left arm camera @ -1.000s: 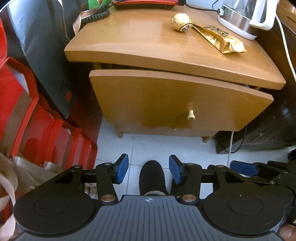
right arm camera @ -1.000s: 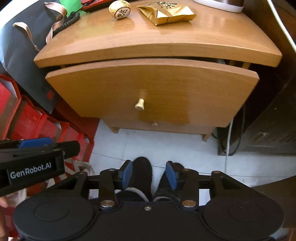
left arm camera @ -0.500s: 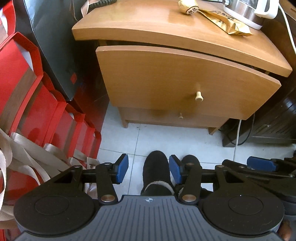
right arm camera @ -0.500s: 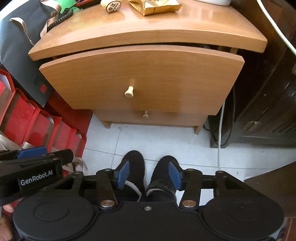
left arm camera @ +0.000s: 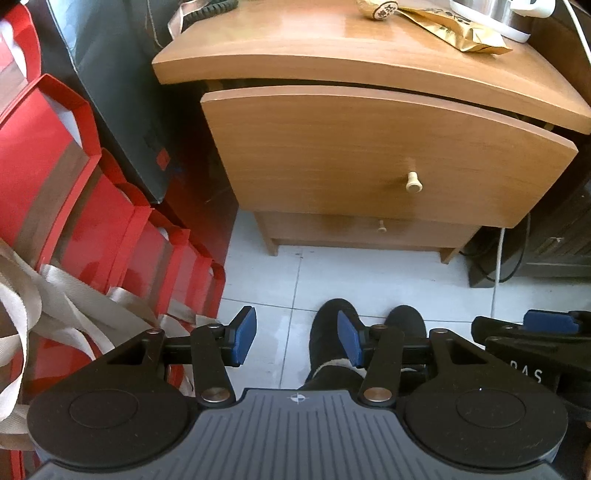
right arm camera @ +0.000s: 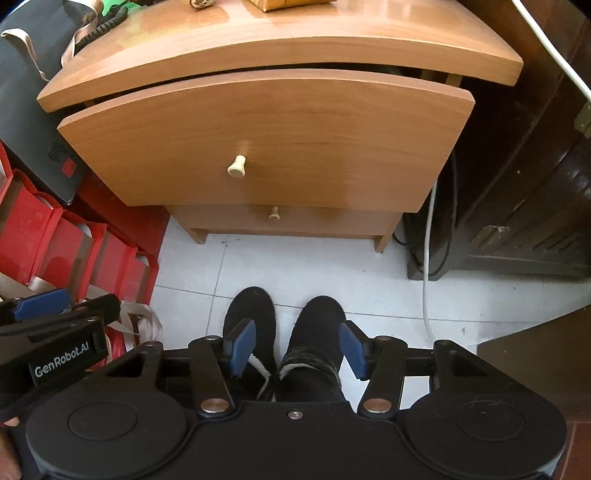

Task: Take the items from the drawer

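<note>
A wooden nightstand stands ahead, its upper drawer (left arm camera: 369, 147) pulled out a little; the inside is hidden. A pale knob (left arm camera: 413, 182) sits on the drawer front, also shown as the knob (right arm camera: 236, 167) in the right wrist view. On top lie a gold foil ball (left arm camera: 380, 7) and a gold packet (left arm camera: 454, 27). My left gripper (left arm camera: 297, 332) hangs open over the floor, well short of the drawer, with nothing between its pads. My right gripper (right arm camera: 296, 345) is beside it, its jaws opening and empty.
Red paper bags (left arm camera: 74, 184) and a dark bag (left arm camera: 110, 74) crowd the left side. A dark cabinet (right arm camera: 535, 166) and a white cable (right arm camera: 428, 258) stand to the right. The person's black shoes (right arm camera: 251, 314) rest on white floor tiles. A lower drawer knob (right arm camera: 273, 213) shows beneath.
Both views have tipped down: the nightstand has slid up the frames and more floor and shoes show. The right gripper's jaws have spread wider. The left jaws look unchanged.
</note>
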Demonstrator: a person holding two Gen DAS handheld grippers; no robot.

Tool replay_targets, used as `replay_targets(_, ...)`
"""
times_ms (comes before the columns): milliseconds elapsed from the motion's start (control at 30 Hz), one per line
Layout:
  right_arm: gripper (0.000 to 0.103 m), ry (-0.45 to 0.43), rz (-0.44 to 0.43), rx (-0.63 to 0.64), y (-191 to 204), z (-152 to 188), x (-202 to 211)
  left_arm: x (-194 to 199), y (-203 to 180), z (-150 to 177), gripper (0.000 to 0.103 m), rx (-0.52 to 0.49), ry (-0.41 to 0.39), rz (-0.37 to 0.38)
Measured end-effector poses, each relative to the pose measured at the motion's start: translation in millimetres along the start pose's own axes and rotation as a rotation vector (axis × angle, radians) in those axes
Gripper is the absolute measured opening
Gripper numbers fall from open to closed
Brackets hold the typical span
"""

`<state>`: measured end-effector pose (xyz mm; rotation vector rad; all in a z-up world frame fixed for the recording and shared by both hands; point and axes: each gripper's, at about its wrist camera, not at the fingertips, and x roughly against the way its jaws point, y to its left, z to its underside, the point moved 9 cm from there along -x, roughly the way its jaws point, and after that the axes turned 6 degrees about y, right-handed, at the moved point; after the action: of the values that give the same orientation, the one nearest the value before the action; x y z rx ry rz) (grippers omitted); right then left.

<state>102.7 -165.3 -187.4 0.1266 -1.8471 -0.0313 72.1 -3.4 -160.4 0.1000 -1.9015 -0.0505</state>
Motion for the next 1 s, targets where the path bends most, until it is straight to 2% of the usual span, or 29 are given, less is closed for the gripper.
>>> replay_targets(200,0.05,0.006,0.016,0.011,-0.9,2.7,0.2,0.3,-1.3,1.2,0.052,-0.002,0.002,-0.005)
replay_targets(400,0.05,0.004,0.043,0.025,-2.6,5.0,1.3,2.2,-3.1,1.8,0.052,-0.028,-0.011,-0.046)
replay_targets(1000,0.05,0.0,0.054,0.023,-7.5,6.2,2.4,1.9,-1.7,3.5,0.052,-0.025,-0.007,-0.057)
